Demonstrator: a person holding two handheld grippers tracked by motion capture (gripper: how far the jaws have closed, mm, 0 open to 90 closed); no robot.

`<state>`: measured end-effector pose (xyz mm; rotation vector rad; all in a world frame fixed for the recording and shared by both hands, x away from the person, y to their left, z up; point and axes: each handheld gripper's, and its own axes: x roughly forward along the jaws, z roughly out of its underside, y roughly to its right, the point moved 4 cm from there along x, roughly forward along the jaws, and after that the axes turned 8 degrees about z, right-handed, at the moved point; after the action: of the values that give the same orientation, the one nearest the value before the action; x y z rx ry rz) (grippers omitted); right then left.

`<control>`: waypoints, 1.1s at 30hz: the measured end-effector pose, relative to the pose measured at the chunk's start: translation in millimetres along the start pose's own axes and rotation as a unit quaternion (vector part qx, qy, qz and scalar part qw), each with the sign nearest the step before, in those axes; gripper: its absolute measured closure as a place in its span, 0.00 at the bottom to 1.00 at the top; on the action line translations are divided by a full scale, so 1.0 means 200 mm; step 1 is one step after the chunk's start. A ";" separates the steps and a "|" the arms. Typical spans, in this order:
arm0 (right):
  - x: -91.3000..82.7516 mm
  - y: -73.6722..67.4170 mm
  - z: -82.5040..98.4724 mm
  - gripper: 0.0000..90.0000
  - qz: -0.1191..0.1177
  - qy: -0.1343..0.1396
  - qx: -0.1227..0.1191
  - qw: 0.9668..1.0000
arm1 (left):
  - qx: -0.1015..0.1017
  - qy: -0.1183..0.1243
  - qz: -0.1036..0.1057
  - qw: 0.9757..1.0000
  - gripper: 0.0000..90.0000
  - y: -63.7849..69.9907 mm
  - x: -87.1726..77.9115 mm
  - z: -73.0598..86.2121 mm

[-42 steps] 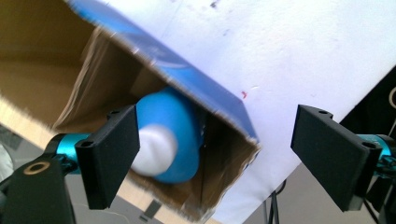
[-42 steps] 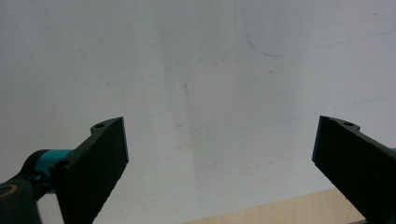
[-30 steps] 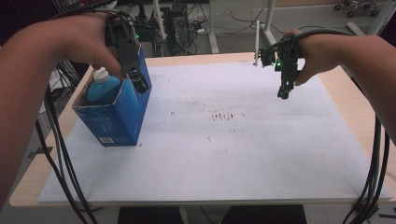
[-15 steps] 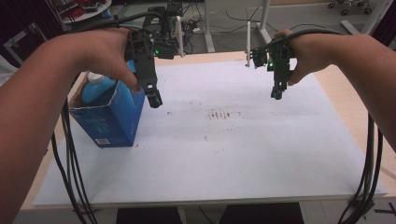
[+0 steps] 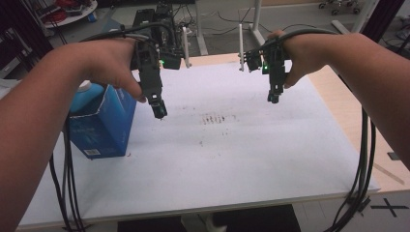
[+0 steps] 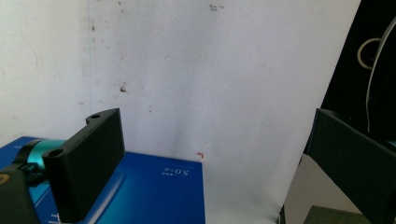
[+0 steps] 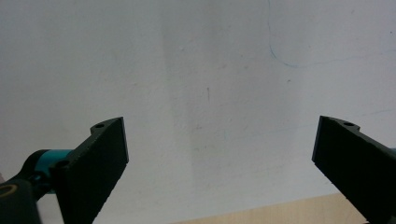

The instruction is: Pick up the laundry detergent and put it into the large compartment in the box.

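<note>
Above the counter [image 5: 232, 159], the left claw [image 5: 159, 109], now gaping empty, is lifting clear of the blue box [image 5: 104, 126], seemingly done, the right claw [image 5: 273, 98] gaping too.

Blue box [image 6: 154, 196]: "5.0", upside down.

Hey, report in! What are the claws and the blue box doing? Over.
Left gripper open, empty, beside blue box. Right gripper open, empty, above table. Bottle sits in box. Path clear.
</note>
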<state>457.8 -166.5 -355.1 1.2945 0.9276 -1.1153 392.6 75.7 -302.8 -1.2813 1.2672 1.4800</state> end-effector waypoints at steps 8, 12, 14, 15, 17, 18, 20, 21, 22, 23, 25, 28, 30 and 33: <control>-0.01 0.00 0.02 0.03 0.000 0.004 0.002 1.000 | 0.014 -0.006 0.015 1.000 0.04 -0.01 0.04 -0.04; -0.01 0.01 0.01 0.03 0.000 0.004 0.002 1.000 | 0.017 -0.004 0.021 1.000 0.04 -0.01 0.04 -0.05; -0.01 0.00 0.01 0.03 0.000 0.005 -0.001 1.000 | 0.017 -0.007 0.023 1.000 0.04 -0.02 0.04 -0.04; -0.01 0.00 0.01 0.03 0.000 0.006 -0.002 1.000 | 0.016 -0.005 0.024 1.000 0.04 -0.03 0.05 -0.04; -0.01 0.00 0.01 0.03 0.001 0.006 -0.001 1.000 | 0.015 -0.006 0.022 1.000 0.04 -0.03 0.04 -0.04; -0.01 0.00 0.01 0.03 0.001 0.005 -0.002 1.000 | 0.012 -0.003 0.023 1.000 0.04 -0.03 0.04 -0.04; -0.01 0.00 0.00 0.03 0.000 0.007 -0.005 1.000 | 0.008 -0.001 0.025 1.000 0.04 -0.04 0.04 -0.03; -0.01 0.00 0.00 0.03 0.000 0.007 -0.005 1.000 | 0.010 -0.002 0.025 1.000 0.04 -0.04 0.03 -0.03; -0.01 0.00 0.00 0.03 0.000 0.006 -0.005 1.000 | 0.008 -0.002 0.027 1.000 0.04 -0.04 0.03 -0.03; -0.01 0.01 0.00 0.03 0.000 0.006 -0.006 1.000 | 0.009 -0.001 0.026 1.000 0.04 -0.04 0.03 -0.03; 0.00 0.00 0.00 0.03 -0.001 0.005 -0.005 1.000 | 0.008 -0.001 0.026 1.000 0.04 -0.04 0.03 -0.02; 0.00 0.01 -0.01 0.03 0.000 0.007 -0.008 1.000 | 0.008 -0.002 0.028 1.000 0.04 -0.04 0.03 -0.02; 0.00 0.00 -0.01 0.03 0.001 0.005 -0.008 1.000 | 0.007 -0.004 0.030 1.000 0.04 -0.04 0.03 -0.01; 0.00 0.00 -0.01 0.03 0.001 0.004 -0.010 1.000 | 0.008 -0.003 0.029 1.000 0.04 -0.04 0.03 -0.01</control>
<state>458.0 -164.9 -355.4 1.2848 0.9416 -1.0973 399.5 74.2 -310.2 -1.2375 1.3205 1.5107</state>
